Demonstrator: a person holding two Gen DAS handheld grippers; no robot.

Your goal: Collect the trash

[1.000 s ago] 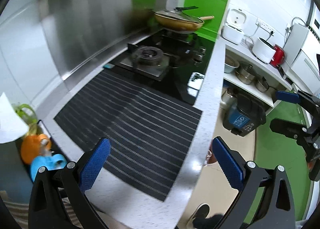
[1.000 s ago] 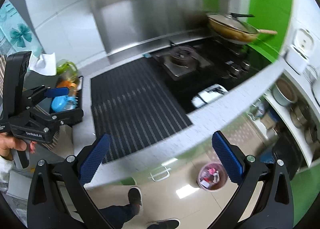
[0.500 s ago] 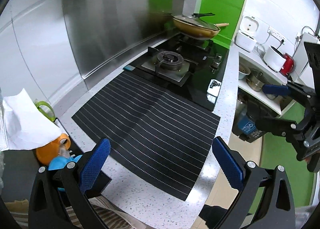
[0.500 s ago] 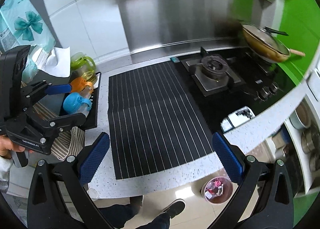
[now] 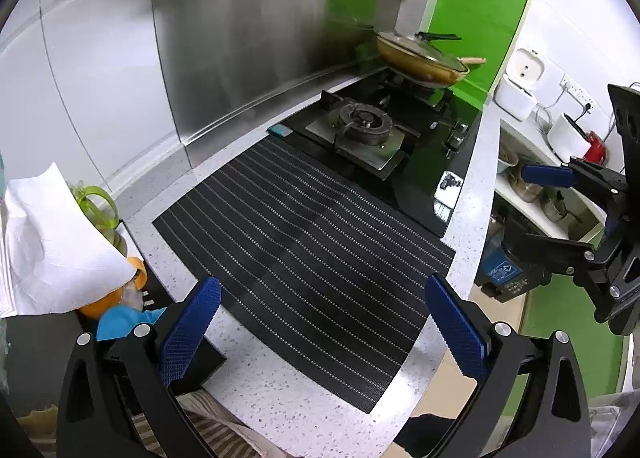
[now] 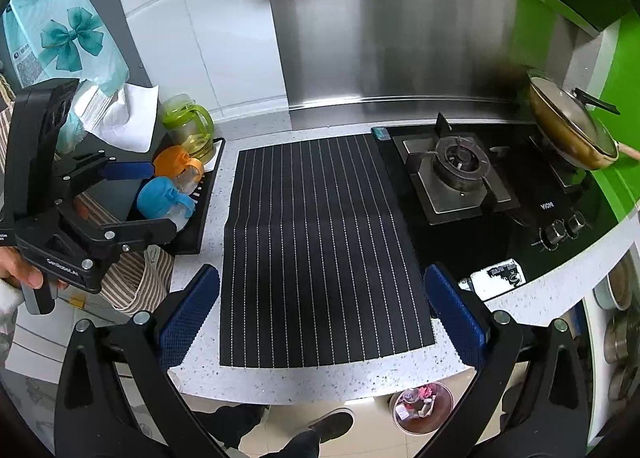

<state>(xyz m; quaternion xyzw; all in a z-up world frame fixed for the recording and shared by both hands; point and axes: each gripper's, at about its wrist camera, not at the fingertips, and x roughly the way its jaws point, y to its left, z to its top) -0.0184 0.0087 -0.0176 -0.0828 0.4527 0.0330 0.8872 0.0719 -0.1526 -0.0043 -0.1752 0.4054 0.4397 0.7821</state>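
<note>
Left gripper [image 5: 320, 324]: blue-padded jaws spread wide, nothing between them, hovering above the near edge of the speckled white countertop [image 5: 280, 394]; seen again from the side at the left border of the right wrist view, handle gripped by a hand [image 6: 24, 272] mostly cut off by the frame.
Right gripper [image 6: 322, 312]: jaws likewise released and empty, above the front edge of the countertop; visible at the right border of the left wrist view, its lower part cropped.
Black mat with thin white stripes [image 6: 320, 242]: flat on the countertop, reaching from the back edge almost to the front edge, bare on top.
Trash: small clear tub with pink and white scraps [image 6: 420, 406] on the floor below the front edge of the countertop, partly behind the right gripper's finger; contents too small to tell apart.
Black glass hob [image 6: 500, 193]: right of the mat; white patch on its front corner looks like a reflection or a label, cannot tell which.
Lidded brass-coloured frying pan [image 6: 568, 129]: on the far burner, handle tip cut off by the lens edge.
Black tray [image 6: 204, 201]: at the left end of the countertop, holding orange, blue and green lidded cups, half hidden by the left gripper.
White paper sheet [image 5: 44, 250]: covers much of the cups in the left wrist view.
Shoes and trouser legs [image 6: 312, 430]: on the floor, partly hidden.
</note>
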